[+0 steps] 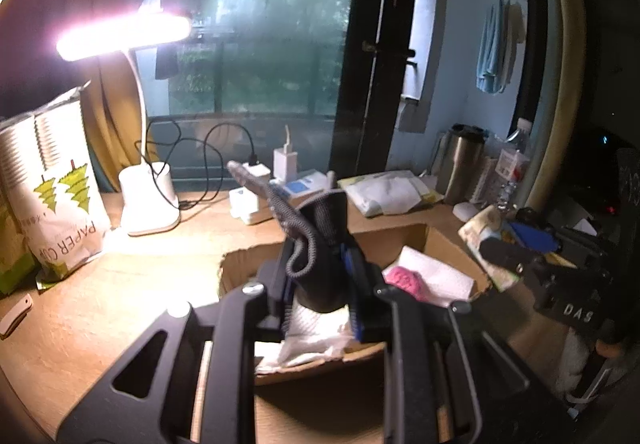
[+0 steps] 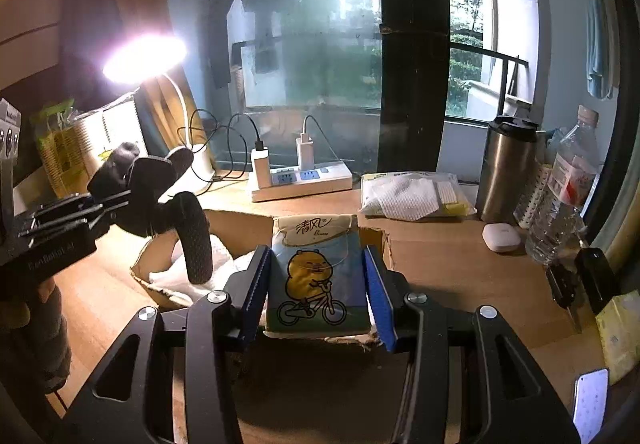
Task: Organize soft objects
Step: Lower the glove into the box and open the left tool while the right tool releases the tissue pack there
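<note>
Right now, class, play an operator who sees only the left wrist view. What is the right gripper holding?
Observer: The right gripper has its blue-padded fingers shut on a soft tissue pack printed with a yellow bear riding a bicycle.
Operator: Where is it relative to the box?
Observer: It is held over the near edge of the brown cardboard box.
Operator: And my dark grey knitted sock?
Observer: The dark grey knitted sock hangs from the left gripper, its free end dangling over the white paper inside the box.
</note>
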Available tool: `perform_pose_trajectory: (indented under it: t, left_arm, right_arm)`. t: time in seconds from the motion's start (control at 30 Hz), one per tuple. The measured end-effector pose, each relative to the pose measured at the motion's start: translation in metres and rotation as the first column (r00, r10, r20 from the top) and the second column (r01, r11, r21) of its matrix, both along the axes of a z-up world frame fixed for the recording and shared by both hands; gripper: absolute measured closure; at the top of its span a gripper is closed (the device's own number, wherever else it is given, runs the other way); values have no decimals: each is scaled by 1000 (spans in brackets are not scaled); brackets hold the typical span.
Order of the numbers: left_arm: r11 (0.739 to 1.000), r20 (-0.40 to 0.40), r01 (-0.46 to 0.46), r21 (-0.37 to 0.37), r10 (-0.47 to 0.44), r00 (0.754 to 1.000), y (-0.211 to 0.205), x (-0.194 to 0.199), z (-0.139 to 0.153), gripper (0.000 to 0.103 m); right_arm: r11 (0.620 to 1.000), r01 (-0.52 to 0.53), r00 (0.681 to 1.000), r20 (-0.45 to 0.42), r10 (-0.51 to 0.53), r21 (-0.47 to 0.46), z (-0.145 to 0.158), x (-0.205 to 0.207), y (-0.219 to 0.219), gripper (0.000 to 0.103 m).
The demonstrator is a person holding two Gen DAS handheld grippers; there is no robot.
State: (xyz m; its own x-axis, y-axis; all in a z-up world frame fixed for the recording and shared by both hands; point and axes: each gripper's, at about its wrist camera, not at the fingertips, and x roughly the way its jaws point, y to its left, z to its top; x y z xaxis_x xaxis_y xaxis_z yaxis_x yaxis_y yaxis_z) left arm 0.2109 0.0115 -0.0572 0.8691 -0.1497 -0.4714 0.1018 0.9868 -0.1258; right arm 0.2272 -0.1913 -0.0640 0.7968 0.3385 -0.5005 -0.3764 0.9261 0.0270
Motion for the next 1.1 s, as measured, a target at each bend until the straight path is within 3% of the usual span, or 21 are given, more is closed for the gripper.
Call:
perform_pose_trajectory:
  t: [0.7, 0.93, 1.03, 1.1]
  left_arm:
    - [1000, -159, -18, -2, 17, 987, 6, 24, -54, 79]
    - [1000, -174, -24, 10, 26, 984, 3, 24, -57, 73]
    - [999, -171, -30, 14, 32, 985, 4, 23, -56, 68]
    - [999, -165, -35, 5, 36, 986, 5, 21, -54, 45]
  right_arm:
    - [1000, -13, 998, -62, 15, 26, -39, 32, 16, 55]
    - [1000, -17, 997, -78, 18, 18, -43, 36, 19, 54]
    - [1000, -15, 997, -76, 16, 14, -43, 35, 19, 53]
    - [1000, -15, 997, -75, 16, 13, -42, 34, 18, 51]
